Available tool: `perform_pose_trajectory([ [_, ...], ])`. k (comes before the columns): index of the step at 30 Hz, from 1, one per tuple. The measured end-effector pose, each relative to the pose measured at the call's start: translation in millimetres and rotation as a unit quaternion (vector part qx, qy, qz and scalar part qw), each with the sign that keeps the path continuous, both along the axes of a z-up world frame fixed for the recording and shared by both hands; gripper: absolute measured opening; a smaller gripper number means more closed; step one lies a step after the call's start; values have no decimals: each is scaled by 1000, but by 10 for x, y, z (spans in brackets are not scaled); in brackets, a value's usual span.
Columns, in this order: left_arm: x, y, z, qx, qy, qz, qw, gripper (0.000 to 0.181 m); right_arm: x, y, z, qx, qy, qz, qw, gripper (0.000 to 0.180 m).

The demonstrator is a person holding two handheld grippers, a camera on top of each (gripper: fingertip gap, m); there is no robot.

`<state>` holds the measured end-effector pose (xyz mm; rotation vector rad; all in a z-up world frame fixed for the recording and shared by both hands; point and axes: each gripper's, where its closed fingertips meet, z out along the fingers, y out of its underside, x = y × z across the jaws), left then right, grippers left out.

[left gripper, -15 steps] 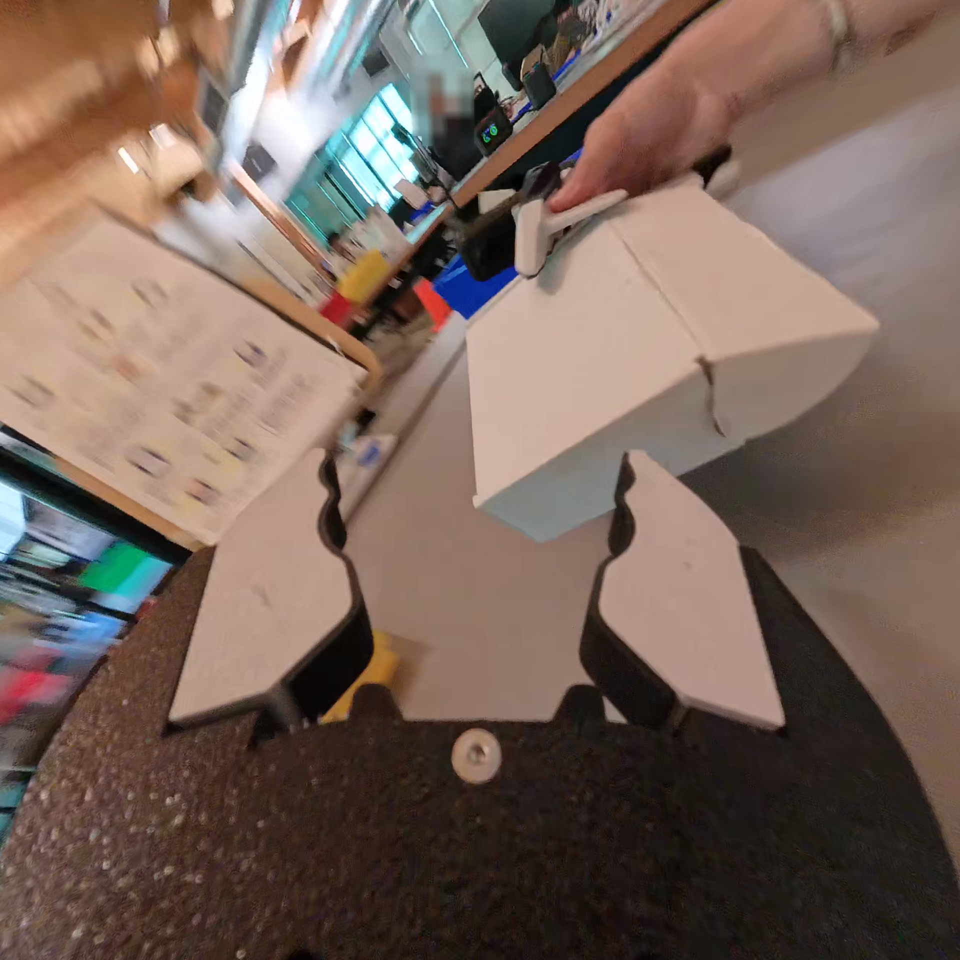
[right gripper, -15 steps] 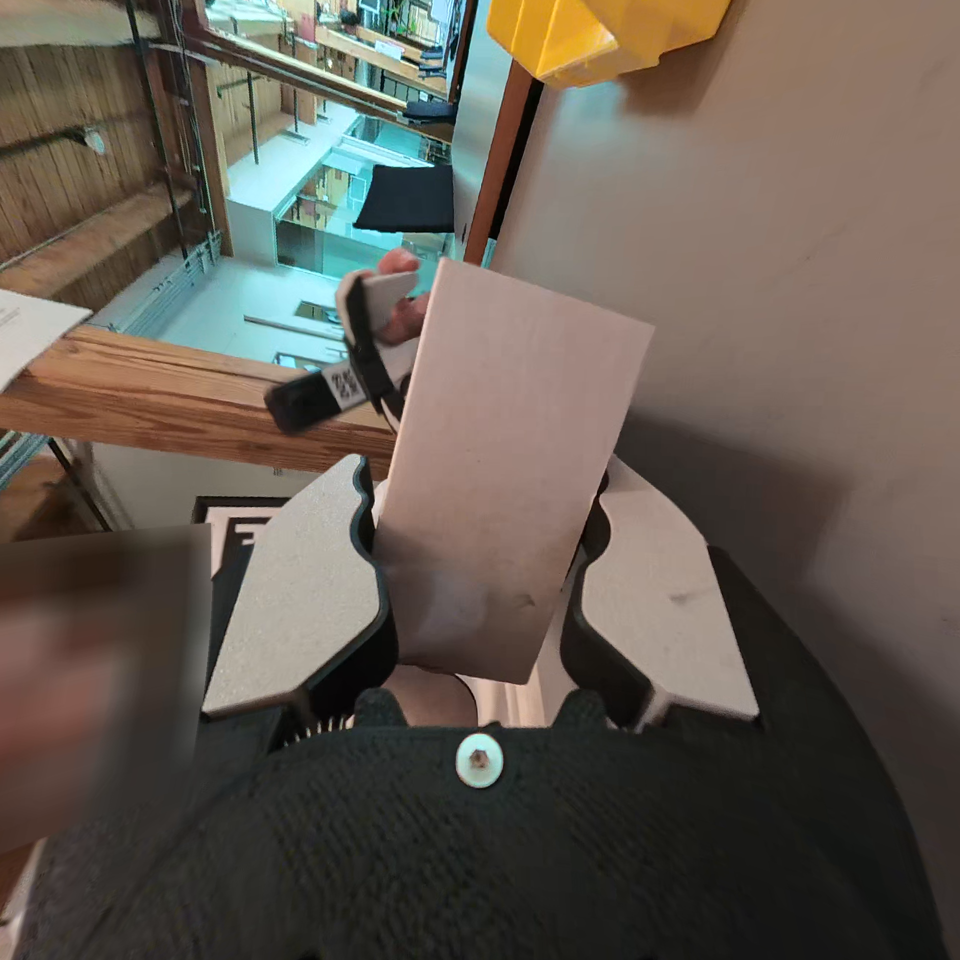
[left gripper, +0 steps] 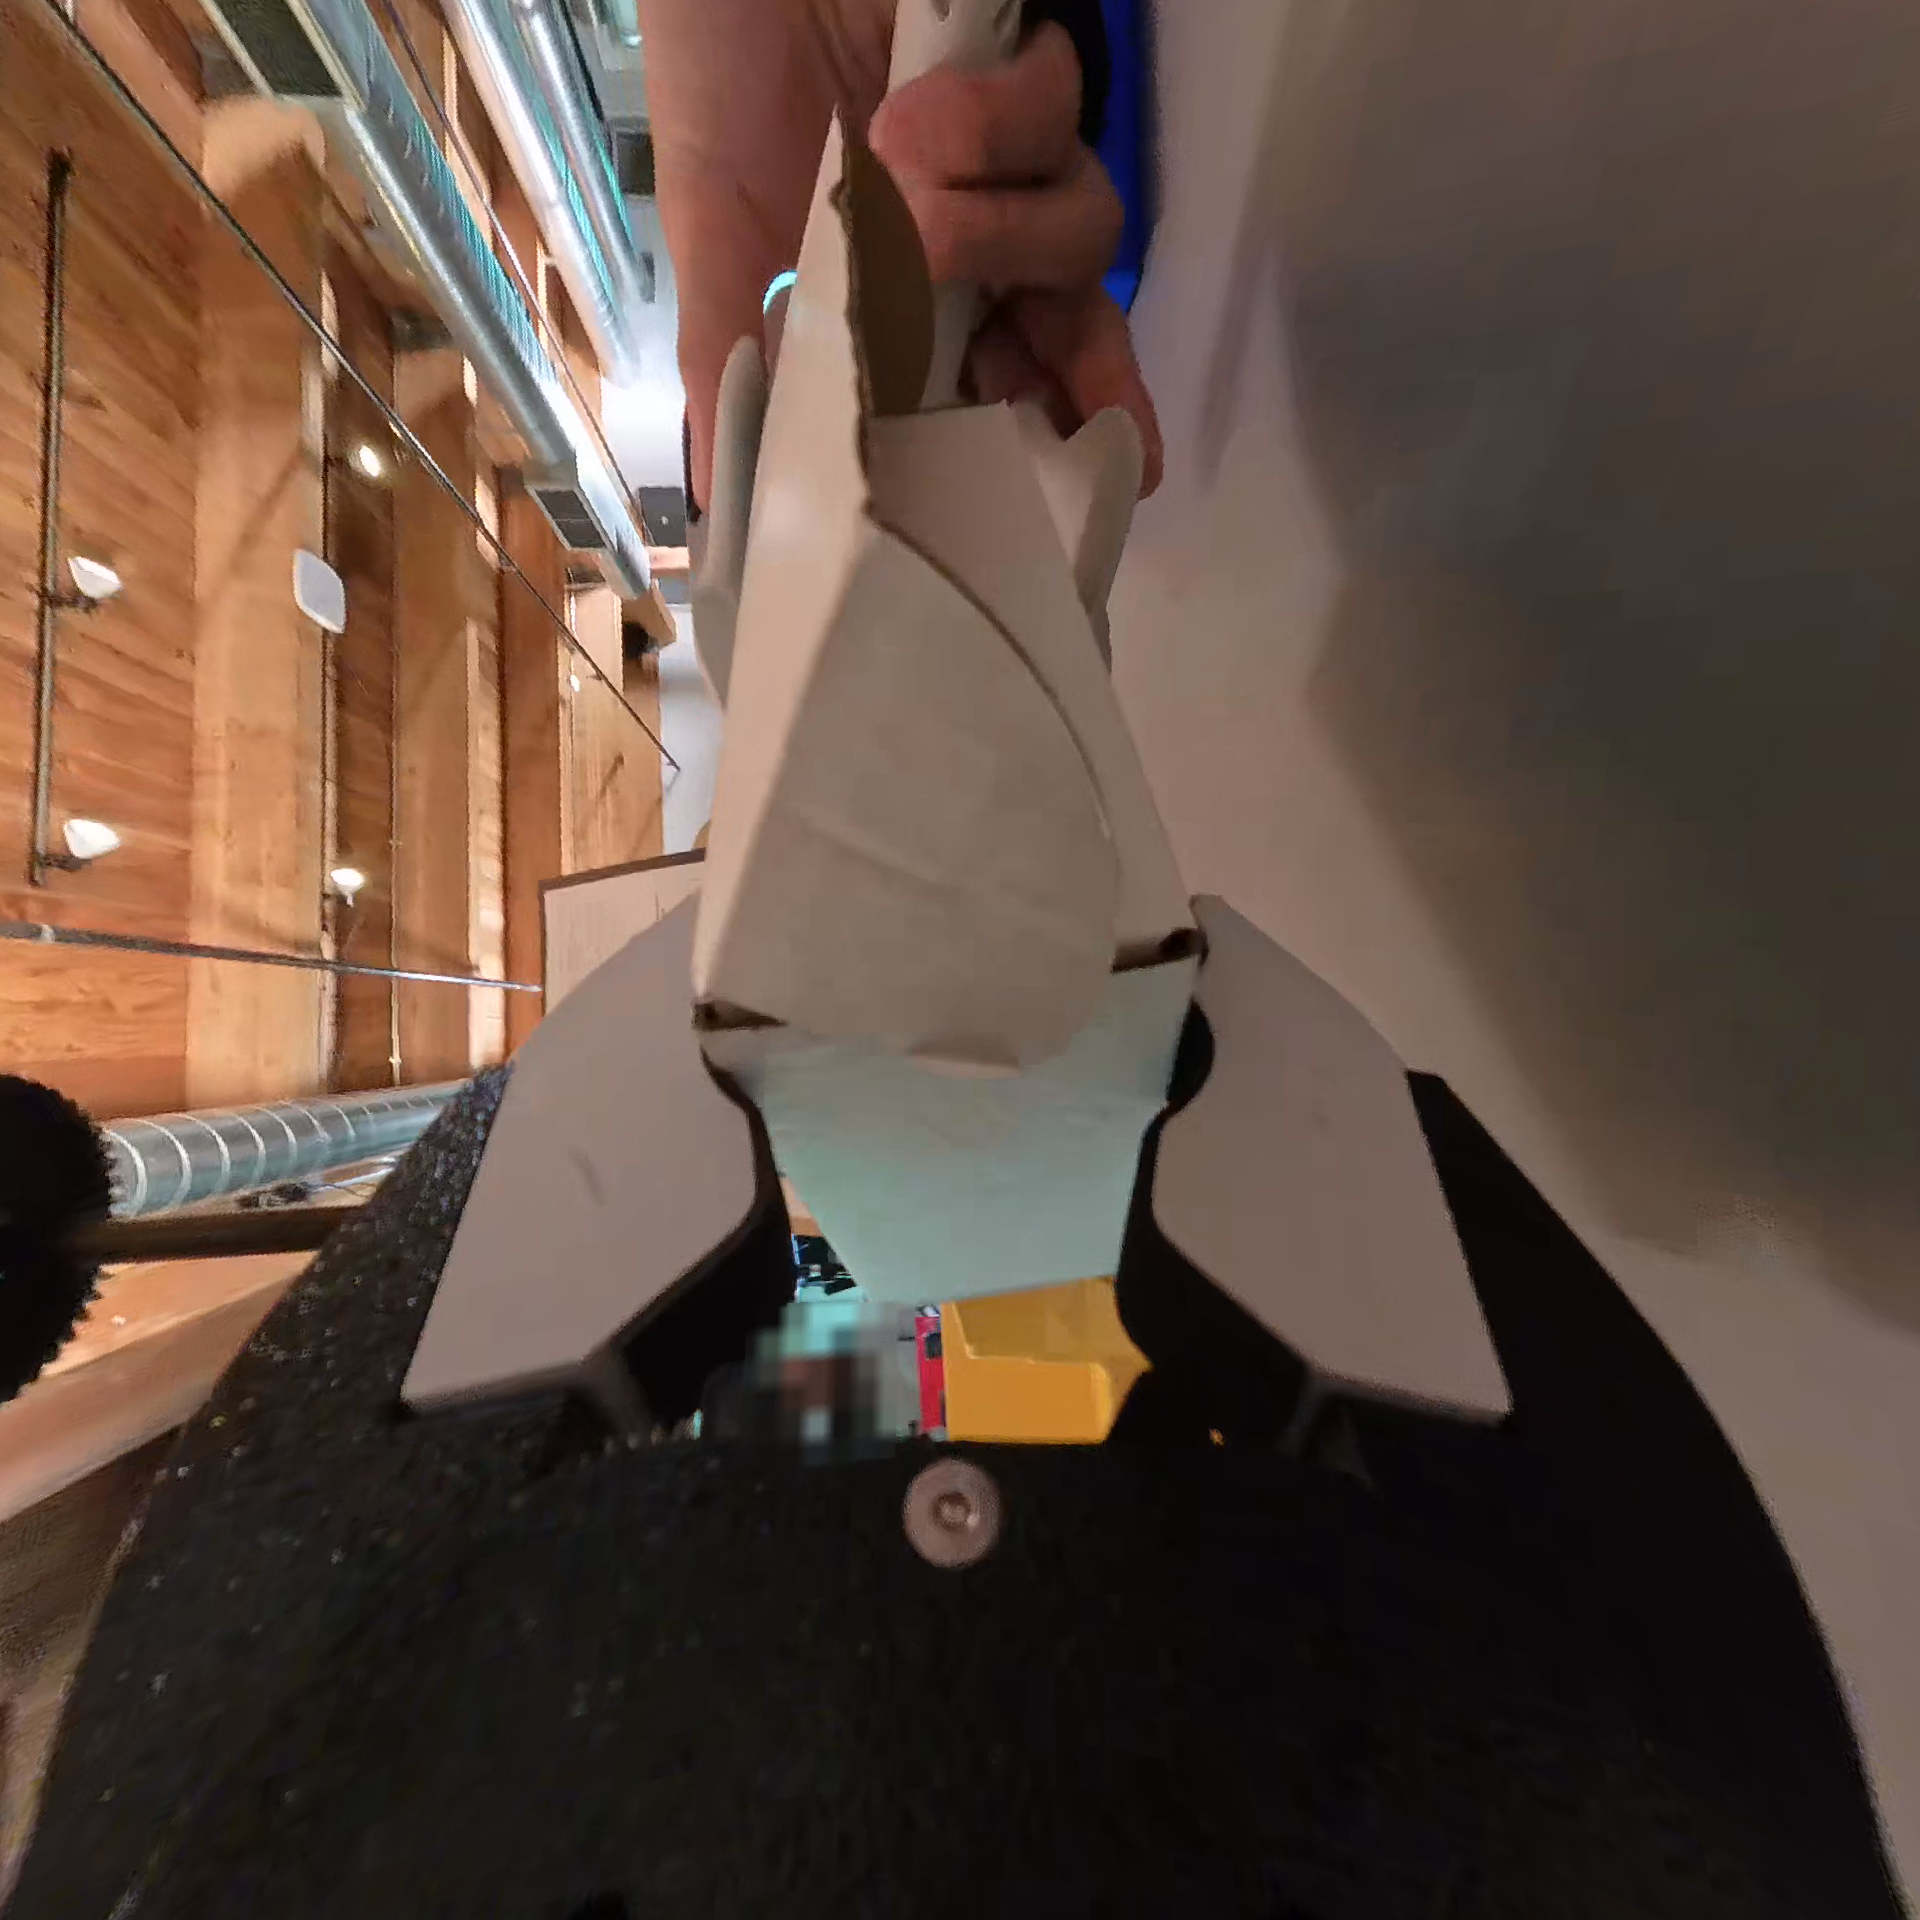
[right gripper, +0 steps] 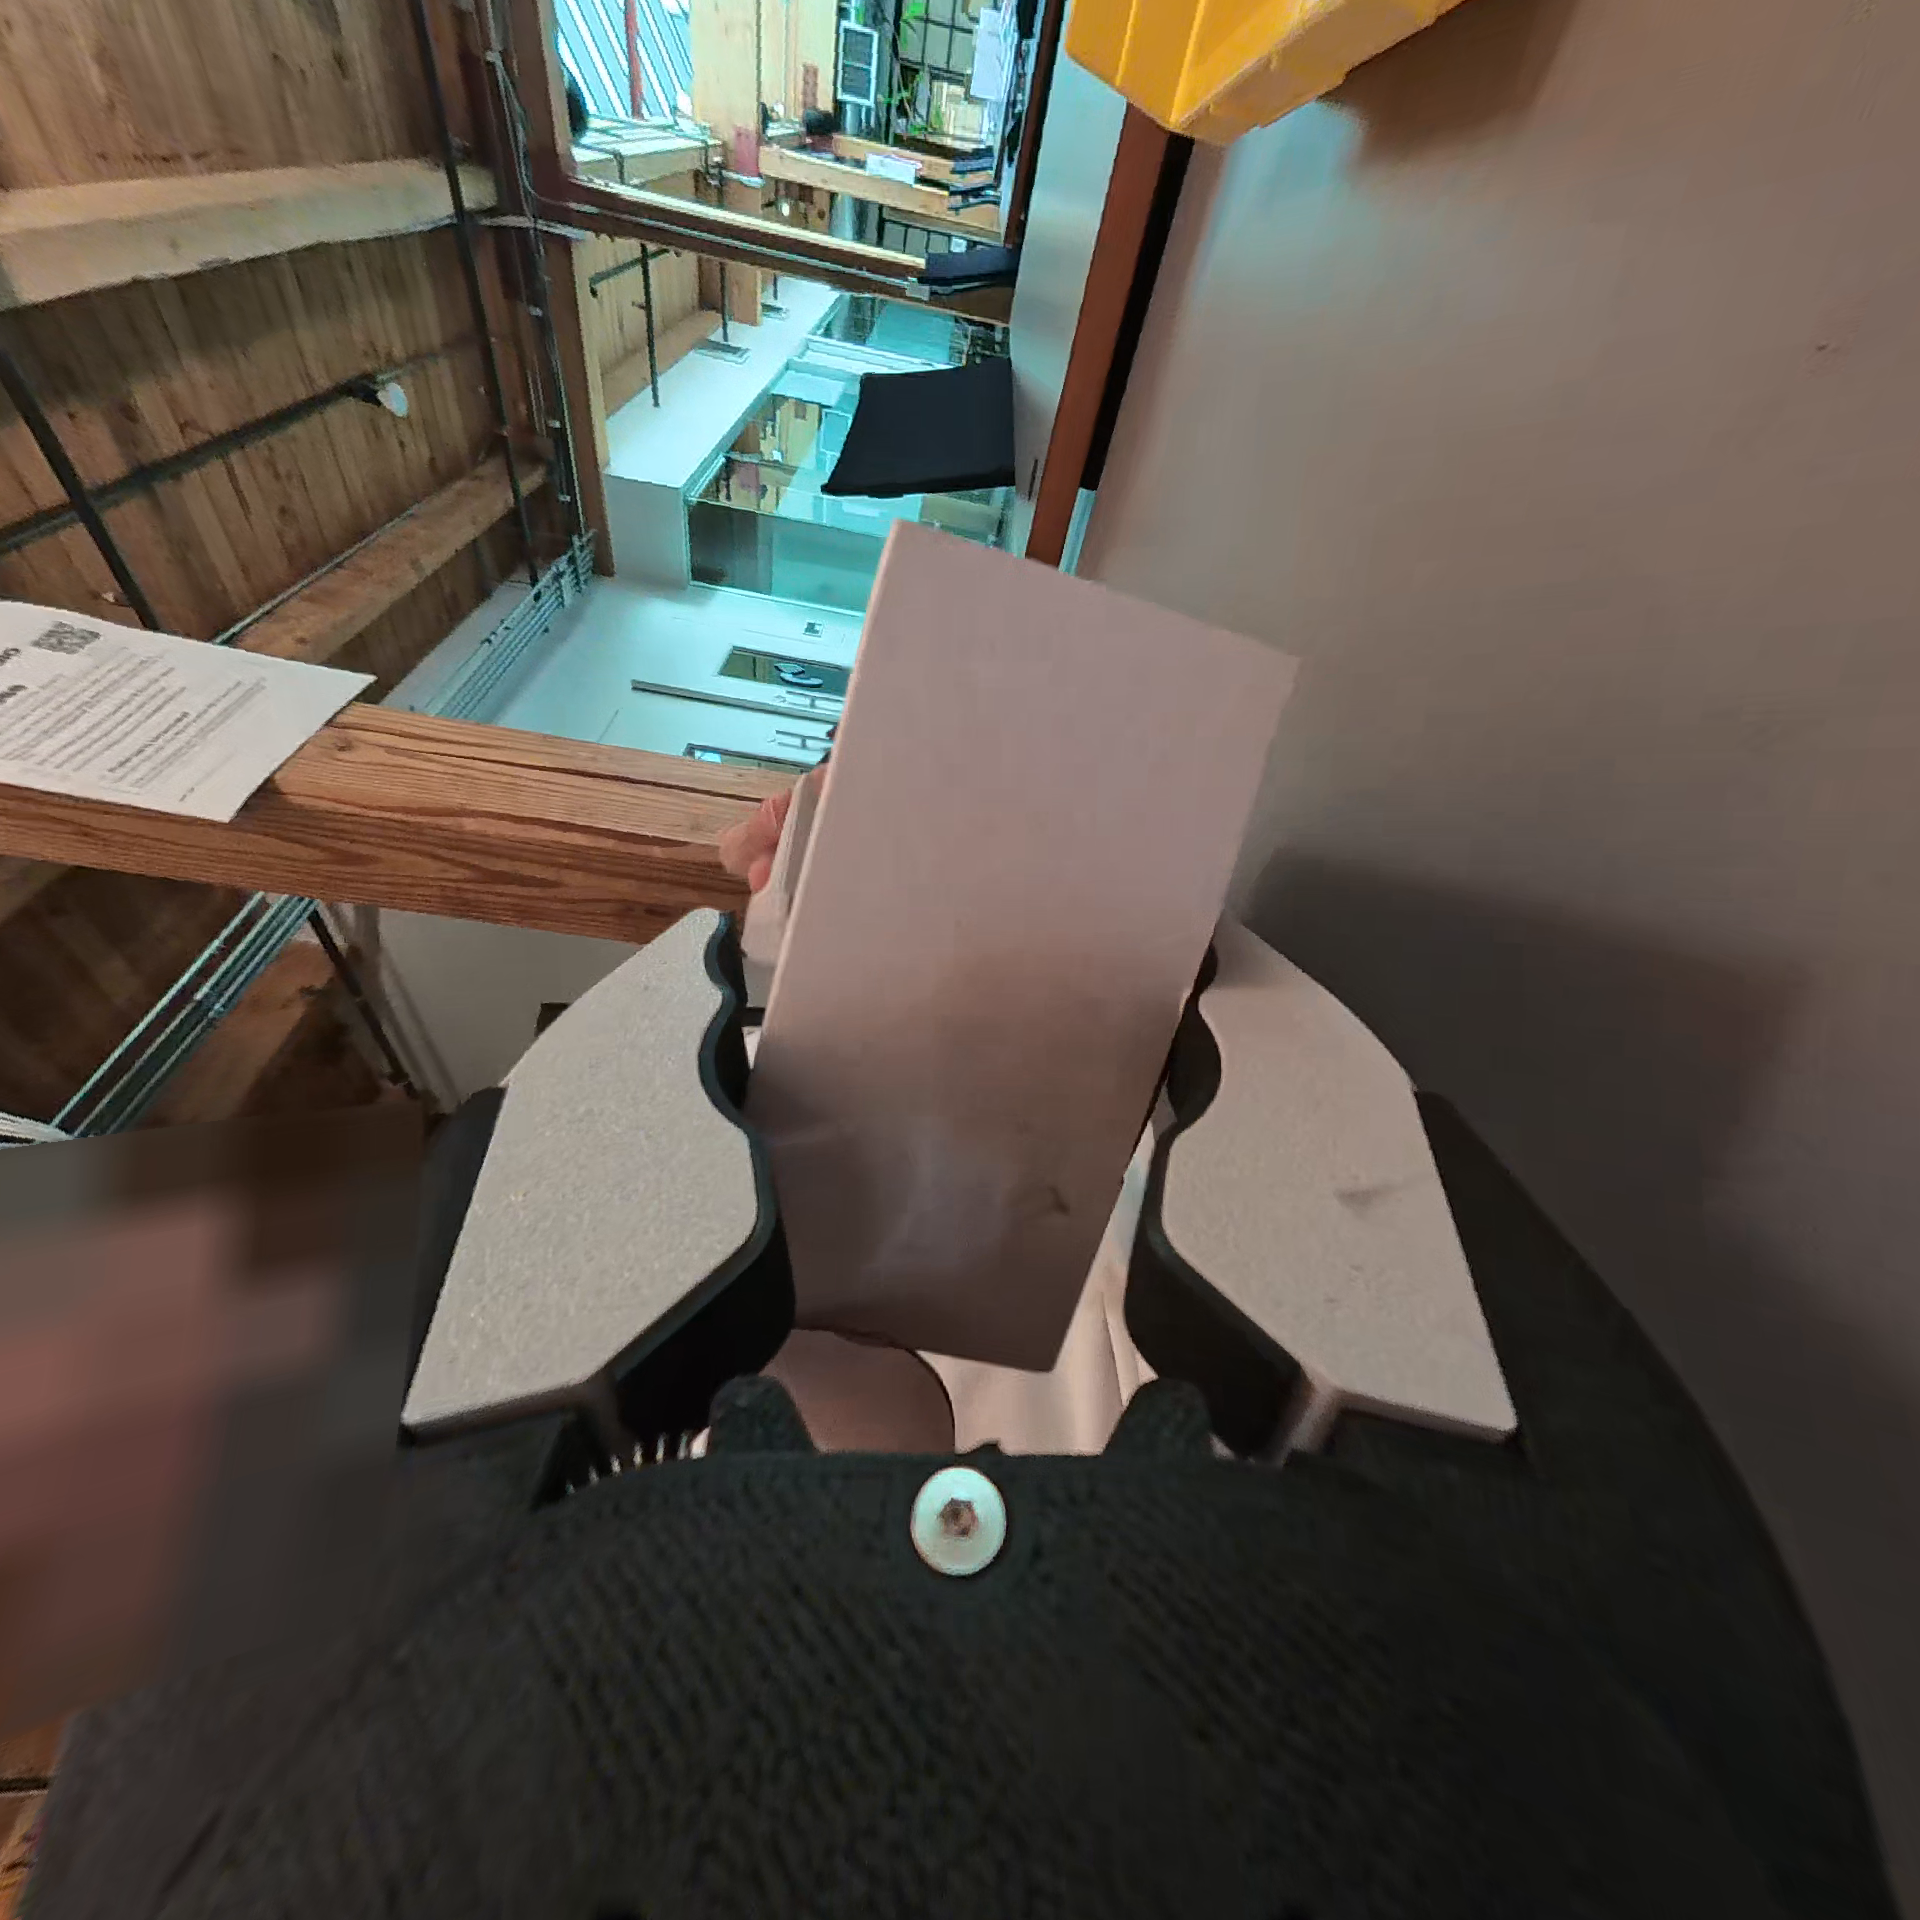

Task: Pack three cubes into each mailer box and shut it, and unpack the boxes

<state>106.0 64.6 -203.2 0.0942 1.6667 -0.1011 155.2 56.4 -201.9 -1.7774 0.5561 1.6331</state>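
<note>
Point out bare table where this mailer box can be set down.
The grey table is bare beside the mailer box, below the yellow bin at its far edge. The left wrist view shows more bare surface. It is crowded only around the box, between both grippers.

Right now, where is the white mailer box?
The white mailer box sits between both grippers: right gripper clamps one end, left gripper the other, lifted beside the grey table.

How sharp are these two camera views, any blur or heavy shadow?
Left wrist view: the white mailer box is fairly sharp, while the grey table smears with motion blur and a dark shadow. Right wrist view: crisp overall, box face shaded, lower left corner blurred.
</note>
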Motion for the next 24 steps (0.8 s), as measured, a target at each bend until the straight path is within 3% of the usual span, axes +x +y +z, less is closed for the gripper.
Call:
perform_pose_trajectory([
  [2, -18, -89, 71, -54, 11, -30, 998, 75, 72, -111, 102, 33, -19, 3, 999, 86],
  [5, -11, -73, 207, -259, 77, -51, 961, 75, 416, -305, 462, 122, -44, -60, 990, 112],
  [6, -3, -54, 186, -337, 128, -58, 931, 75, 577, -387, 627, 165, -48, -101, 980, 108],
  [8, 44, 36, 102, -460, 215, -57, 860, 75, 855, -556, 819, 229, -86, -195, 950, 120],
  [10, 78, 126, -53, -524, 286, -60, 800, 74, 934, -641, 765, 242, -156, -255, 923, 122],
  [12, 112, 178, -165, -574, 330, -72, 746, 74, 727, -643, 589, 235, -251, -233, 910, 112],
  [14, 141, 181, -243, -618, 369, -83, 689, 74, 556, -603, 443, 228, -359, -220, 878, 109],
  [15, 152, 175, -299, -623, 384, -84, 676, 74, 520, -570, 373, 218, -413, -221, 856, 109],
  [19, 174, 136, -544, -575, 410, -62, 705, 74, 543, -457, 154, 167, -559, -233, 778, 71],
  [24, 167, 128, -576, -541, 407, -54, 734, 75, 496, -351, 124, 175, -568, -235, 769, 41],
])
